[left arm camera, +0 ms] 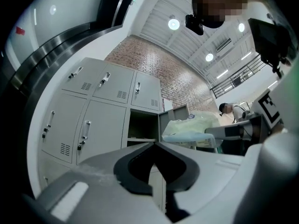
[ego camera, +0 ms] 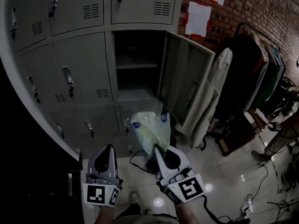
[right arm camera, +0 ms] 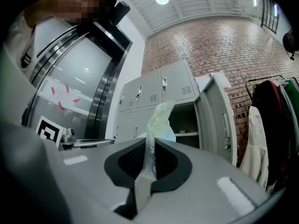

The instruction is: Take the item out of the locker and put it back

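The plastic bag (ego camera: 150, 129) is a pale, thin-film sack that hangs outside the open locker (ego camera: 135, 73), in front of it and below its opening. It hangs from a twisted strip of its own film, on which the right tongs (ego camera: 159, 149) are clamped shut. In the right gripper view that strip (right arm camera: 150, 148) runs straight up between the pads. It looks light, limp and slippery, and I would expect it to swing and sag rather than hold any shape. What is inside cannot be made out. The gathered neck seems the soundest place to hold it, since a pinch on the loose side would likely slide or tear. The left tongs (ego camera: 108, 147) are left of the bag, closed together on nothing. The locker door (ego camera: 187, 85) stands wide to the right of the opening, with a shelf (ego camera: 135, 66) inside.
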